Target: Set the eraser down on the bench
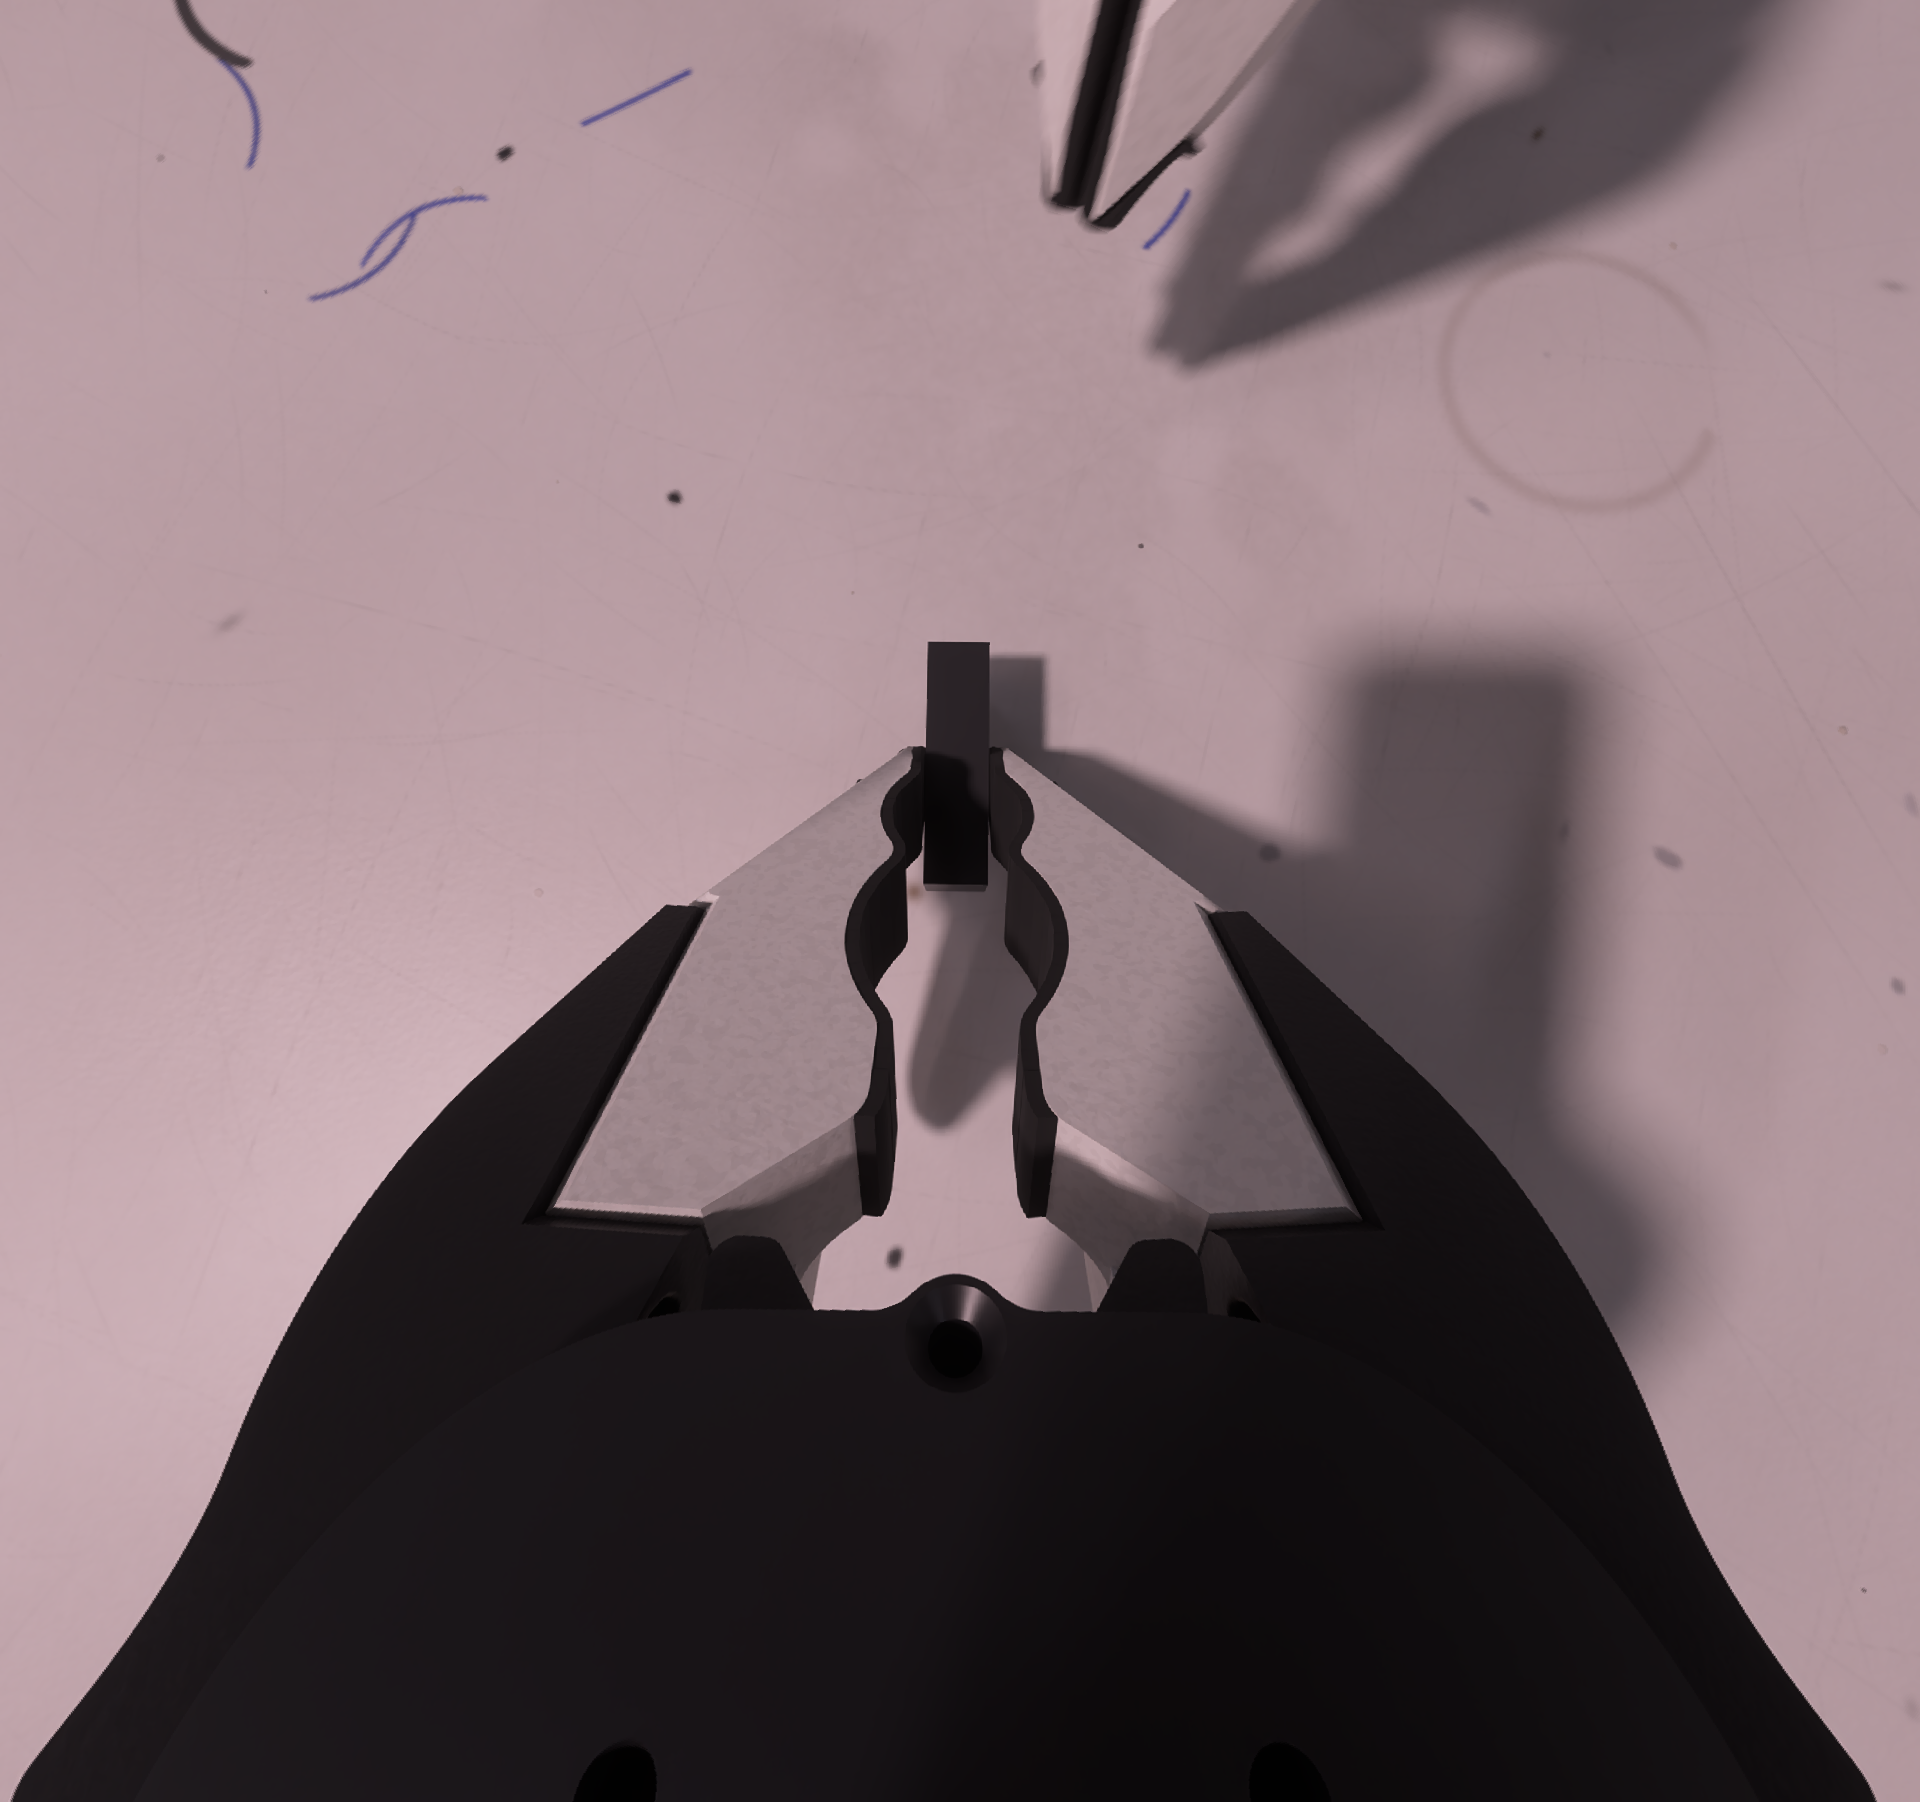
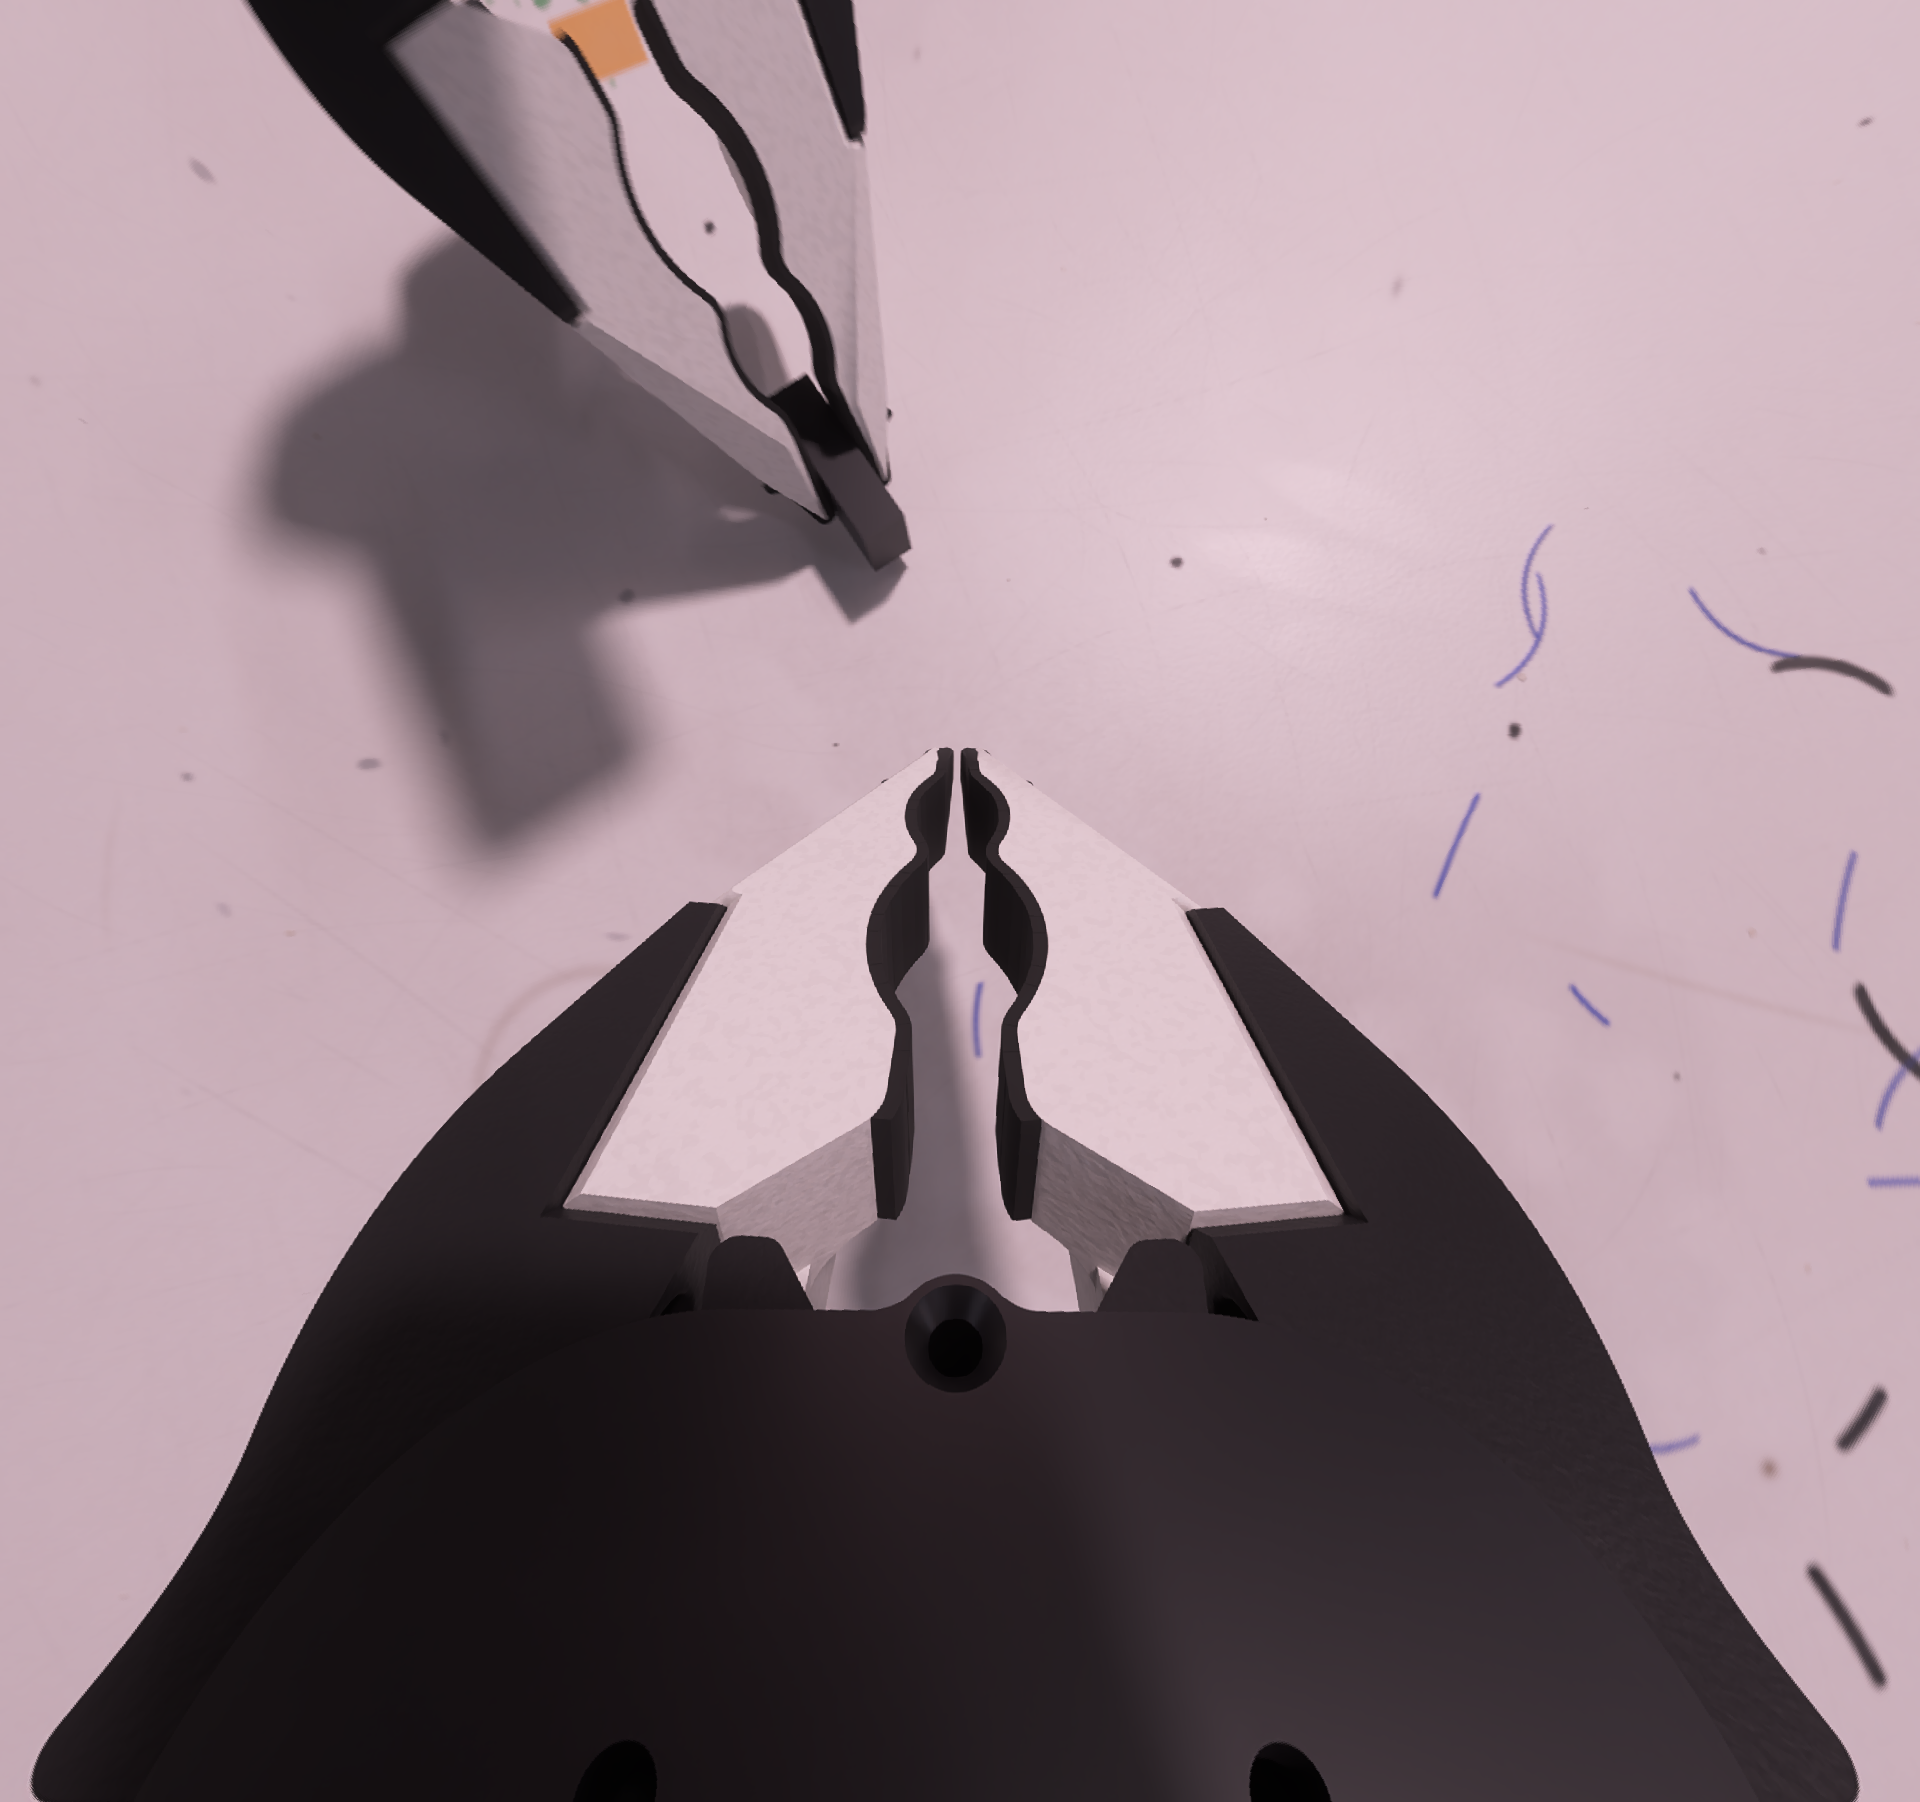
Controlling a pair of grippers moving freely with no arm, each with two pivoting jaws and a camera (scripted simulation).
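My left gripper (image 1: 956, 765) is shut on a thin black eraser (image 1: 957, 703) that sticks out past its fingertips, close above the pale pink bench (image 1: 520, 557). The eraser's shadow lies just to its right on the bench. In the right wrist view the same gripper (image 2: 847, 490) comes in from the upper left with the eraser (image 2: 868, 511) in its tips, the eraser's lower end at or just above the bench. My right gripper (image 2: 956, 760) is shut and empty. It shows in the left wrist view (image 1: 1086, 204) at the top right.
The bench carries blue and black pen strokes (image 1: 416, 235) at the upper left, a faint ring stain (image 1: 1579, 381) at the right and small dark specks. In the right wrist view pen strokes (image 2: 1829, 672) lie at the right. An orange square (image 2: 603, 38) shows behind the left gripper.
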